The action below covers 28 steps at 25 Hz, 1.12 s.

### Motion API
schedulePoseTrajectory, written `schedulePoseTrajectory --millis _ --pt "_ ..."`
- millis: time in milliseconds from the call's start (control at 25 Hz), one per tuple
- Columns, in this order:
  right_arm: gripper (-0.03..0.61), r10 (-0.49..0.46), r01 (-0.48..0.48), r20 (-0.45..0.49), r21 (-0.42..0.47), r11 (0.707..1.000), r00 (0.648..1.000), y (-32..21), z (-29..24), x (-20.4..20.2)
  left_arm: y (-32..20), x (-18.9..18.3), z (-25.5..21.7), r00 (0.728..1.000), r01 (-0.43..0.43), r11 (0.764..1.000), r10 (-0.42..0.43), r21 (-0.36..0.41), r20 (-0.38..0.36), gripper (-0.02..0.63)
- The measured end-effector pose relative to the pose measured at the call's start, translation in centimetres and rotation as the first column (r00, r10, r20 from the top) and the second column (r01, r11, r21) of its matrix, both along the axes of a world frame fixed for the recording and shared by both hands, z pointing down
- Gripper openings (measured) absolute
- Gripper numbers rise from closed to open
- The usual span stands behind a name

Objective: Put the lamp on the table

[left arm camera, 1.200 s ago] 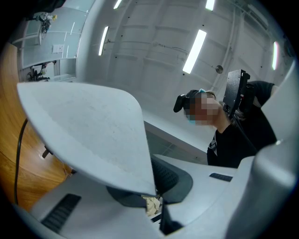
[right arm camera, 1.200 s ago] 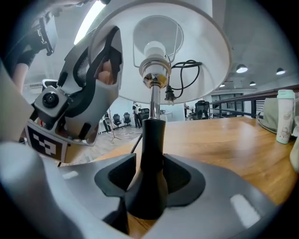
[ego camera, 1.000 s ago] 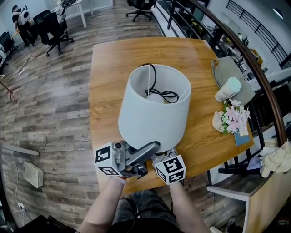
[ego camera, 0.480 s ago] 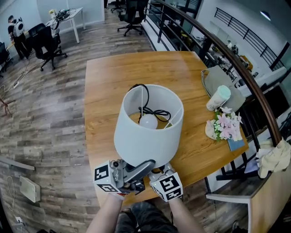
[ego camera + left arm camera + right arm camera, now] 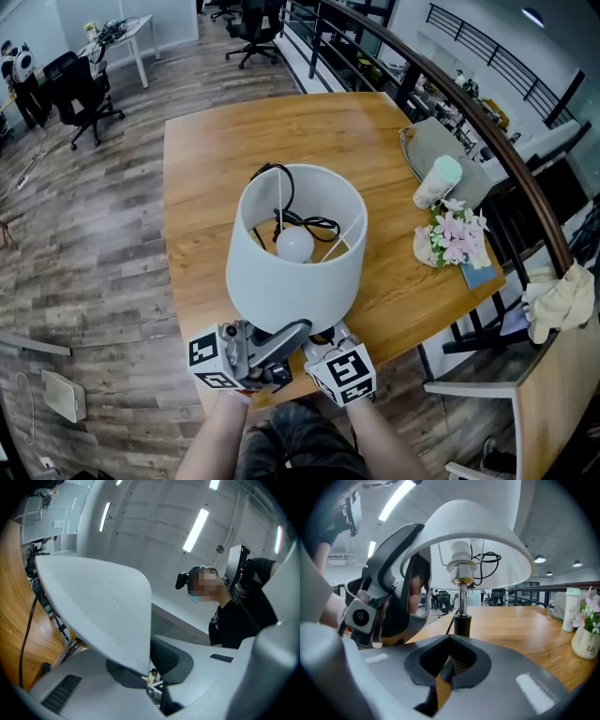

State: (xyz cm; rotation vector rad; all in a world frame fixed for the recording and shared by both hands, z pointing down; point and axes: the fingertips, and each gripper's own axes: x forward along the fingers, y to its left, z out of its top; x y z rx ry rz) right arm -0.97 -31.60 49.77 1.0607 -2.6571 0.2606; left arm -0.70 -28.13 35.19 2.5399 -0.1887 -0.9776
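Over one table (image 5: 206,169), one lamp (image 5: 294,244), shade (image 5: 98,606) tight in left fingers (image 5: 79,695); right fingers (image 5: 525,679) just closed, empty.

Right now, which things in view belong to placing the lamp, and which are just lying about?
In the job: white drum-shade lamp with black cord, light wooden table, left gripper clamped on its shade, right gripper shut and empty.
Lying about: white cylindrical tumbler, pot of pink flowers, grey tray, black office chairs.
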Motion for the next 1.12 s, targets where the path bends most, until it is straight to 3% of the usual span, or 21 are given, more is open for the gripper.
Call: schedulePoseTrajectory --millis 640,1120 --pt "0.008 0.035 -0.035 0.004 0.001 0.999 0.999 2.0 -0.4 0.8 2.4 0.4 1.4 0.999 -0.034 0.999 0.034 -0.014 0.022 0.011" --pt "0.008 0.043 -0.043 0.005 0.002 0.999 0.999 3.0 -0.5 0.8 2.9 0.2 1.6 1.000 -0.009 0.999 0.010 -0.047 0.025 0.028"
